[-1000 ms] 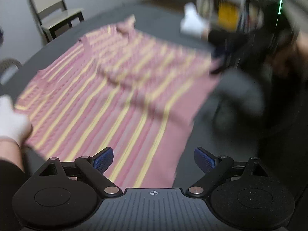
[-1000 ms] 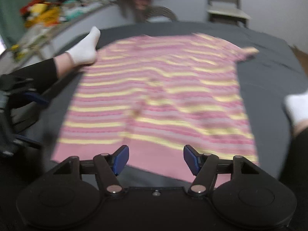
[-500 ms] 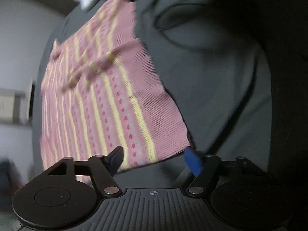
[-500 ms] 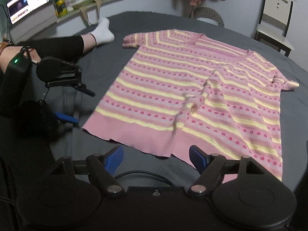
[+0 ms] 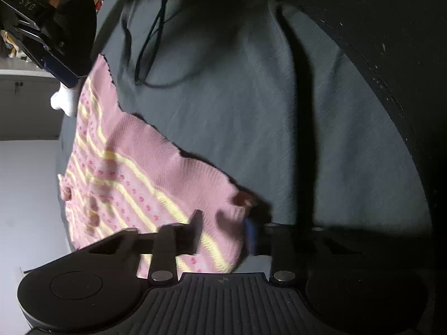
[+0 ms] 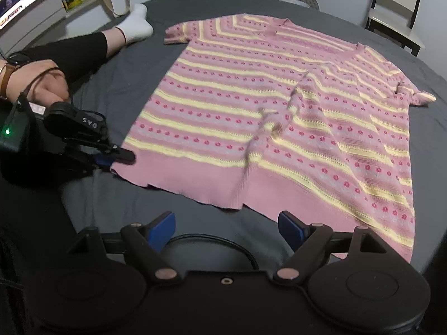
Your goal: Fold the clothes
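Gripper at the hem corner of a pink striped top spread out flat.

Pink top [image 6: 282,106] with yellow stripes and red dots lies face up on a dark grey sheet [image 6: 117,83], a diagonal ridge of cloth running up its middle and both short sleeves out to the sides. Left gripper [image 6: 117,157] sits low at the near left hem corner, its fingers on either side of the cloth there with the corner between them; in its own blurred view they stand partly closed, and whether they pinch the fabric I cannot tell. Right gripper [image 6: 226,227] hangs wide open just short of the hem's middle, holding nothing. A leg in a white sock [image 6: 137,25] rests on the sheet beyond the left sleeve.
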`<state>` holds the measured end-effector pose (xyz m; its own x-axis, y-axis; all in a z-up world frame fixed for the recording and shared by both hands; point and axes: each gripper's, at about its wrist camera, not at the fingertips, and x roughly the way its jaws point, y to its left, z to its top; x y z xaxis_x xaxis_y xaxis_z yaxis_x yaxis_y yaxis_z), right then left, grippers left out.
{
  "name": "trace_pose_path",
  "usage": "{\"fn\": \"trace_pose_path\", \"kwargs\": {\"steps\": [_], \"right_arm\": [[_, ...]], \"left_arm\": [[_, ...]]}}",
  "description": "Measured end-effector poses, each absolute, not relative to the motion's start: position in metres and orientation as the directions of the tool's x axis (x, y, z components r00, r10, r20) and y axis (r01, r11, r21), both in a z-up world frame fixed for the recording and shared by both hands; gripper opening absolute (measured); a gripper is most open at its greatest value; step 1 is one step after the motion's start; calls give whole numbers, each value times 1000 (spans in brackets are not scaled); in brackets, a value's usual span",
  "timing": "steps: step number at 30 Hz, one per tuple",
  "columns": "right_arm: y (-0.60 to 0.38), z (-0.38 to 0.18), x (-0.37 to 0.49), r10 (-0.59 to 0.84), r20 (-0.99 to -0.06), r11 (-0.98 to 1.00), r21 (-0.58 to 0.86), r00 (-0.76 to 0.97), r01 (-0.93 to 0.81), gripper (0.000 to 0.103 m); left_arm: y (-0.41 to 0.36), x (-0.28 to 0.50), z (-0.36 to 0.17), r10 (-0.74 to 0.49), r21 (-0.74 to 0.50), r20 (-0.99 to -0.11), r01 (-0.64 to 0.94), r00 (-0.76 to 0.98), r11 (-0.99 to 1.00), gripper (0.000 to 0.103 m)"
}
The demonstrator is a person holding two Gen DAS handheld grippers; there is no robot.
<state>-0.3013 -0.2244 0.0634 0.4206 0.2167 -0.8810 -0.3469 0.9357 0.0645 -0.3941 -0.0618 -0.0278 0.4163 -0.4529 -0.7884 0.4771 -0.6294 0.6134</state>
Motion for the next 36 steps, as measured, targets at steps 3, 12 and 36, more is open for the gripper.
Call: {"fn": "trace_pose_path", "kwargs": {"steps": [3, 12, 36], "right_arm": [[-224, 62, -301, 174, -900, 923, 8, 399, -385, 80], [-258, 54, -284, -33, -943, 865, -192, 330, -464, 81], [-295, -51, -338, -371, -815, 116, -517, 446, -848, 67]], "left_arm": [[-63, -387, -21, -449, 594, -804, 545, 389, -592, 2], [-32, -350, 19, -338, 461, -884, 720, 323, -518, 1], [-29, -260, 73, -392, 427, -783, 876, 482, 225, 1]]}}
